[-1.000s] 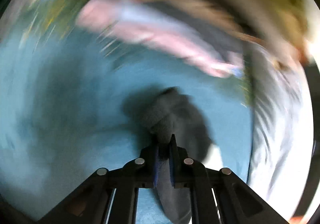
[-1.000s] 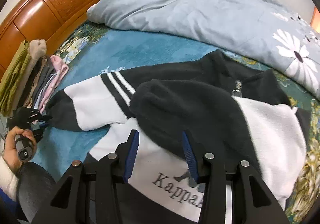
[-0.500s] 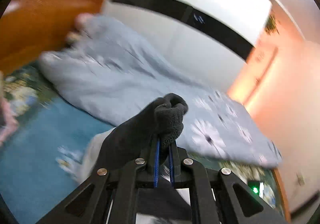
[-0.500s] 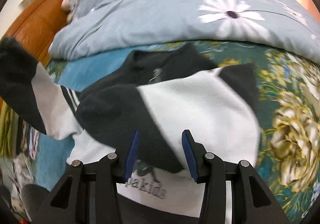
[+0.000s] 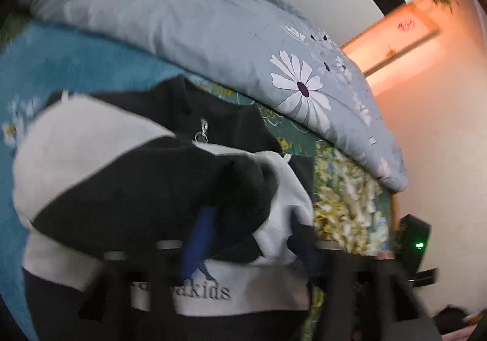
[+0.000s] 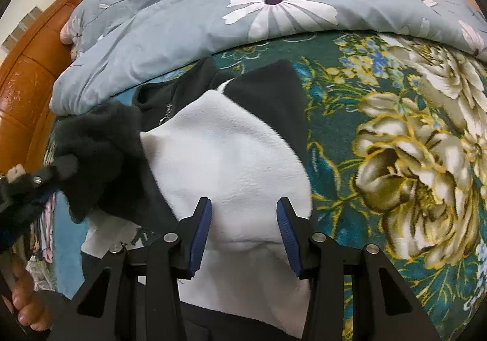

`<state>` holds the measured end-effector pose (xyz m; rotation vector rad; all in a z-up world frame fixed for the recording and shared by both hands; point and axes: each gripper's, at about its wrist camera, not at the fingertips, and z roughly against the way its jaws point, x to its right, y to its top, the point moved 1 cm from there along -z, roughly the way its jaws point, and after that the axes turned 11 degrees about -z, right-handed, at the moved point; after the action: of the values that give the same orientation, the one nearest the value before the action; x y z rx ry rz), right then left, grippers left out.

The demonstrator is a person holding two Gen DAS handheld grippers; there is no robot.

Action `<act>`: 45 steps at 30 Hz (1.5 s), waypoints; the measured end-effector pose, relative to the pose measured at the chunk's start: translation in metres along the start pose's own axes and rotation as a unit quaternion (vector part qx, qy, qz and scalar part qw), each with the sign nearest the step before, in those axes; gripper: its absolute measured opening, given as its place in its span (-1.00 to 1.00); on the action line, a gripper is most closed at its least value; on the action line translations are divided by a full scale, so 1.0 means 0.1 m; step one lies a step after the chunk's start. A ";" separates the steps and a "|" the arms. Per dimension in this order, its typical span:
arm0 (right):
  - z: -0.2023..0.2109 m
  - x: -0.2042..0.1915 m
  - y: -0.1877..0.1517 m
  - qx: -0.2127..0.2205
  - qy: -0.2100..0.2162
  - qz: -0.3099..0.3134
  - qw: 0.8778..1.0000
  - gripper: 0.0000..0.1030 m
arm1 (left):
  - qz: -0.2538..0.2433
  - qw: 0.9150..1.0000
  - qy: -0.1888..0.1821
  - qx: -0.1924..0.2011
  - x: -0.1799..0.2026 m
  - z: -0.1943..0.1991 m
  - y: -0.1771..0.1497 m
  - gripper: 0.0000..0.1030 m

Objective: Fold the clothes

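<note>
Your left claw (image 5: 246, 237) is opening around the black sleeve (image 5: 170, 185); your right claw (image 6: 243, 231) is hanging apart, angled down over the sweater (image 6: 234, 158).

Your jacket (image 6: 231, 158) is soft, matt fleece with a metal zip pull (image 5: 201, 131); the quilt (image 6: 188, 15) is smooth cotton-like cloth, the headboard (image 6: 21, 82) glossy varnished wood.

Wooden headboard (image 6: 27, 91), floral quilt (image 6: 213, 6)
</note>
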<state>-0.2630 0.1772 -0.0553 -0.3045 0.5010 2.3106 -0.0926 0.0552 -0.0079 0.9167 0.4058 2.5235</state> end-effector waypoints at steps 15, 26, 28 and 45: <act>-0.36 -0.50 -0.22 -0.073 0.078 0.067 0.992 0.19 | 0.321 0.936 0.098 0.104 -2.14 1.15 -0.94 0.34; 0.16 -1.00 -0.25 0.029 0.066 0.126 0.989 -0.64 | 0.304 0.942 0.063 0.130 -2.07 1.25 -0.94 0.38; 0.43 -0.99 -0.18 0.066 0.079 0.133 0.986 -0.64 | 0.312 0.940 0.046 0.128 -2.09 1.23 -0.95 0.38; -0.11 -0.21 -0.10 0.040 -0.097 0.091 0.990 -0.51 | 0.283 0.955 0.051 0.077 -1.93 1.19 -0.97 0.38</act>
<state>-0.2406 0.1656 -0.0606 0.0051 0.5403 2.4561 0.1484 0.0617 -0.0630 1.0881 0.4222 3.1053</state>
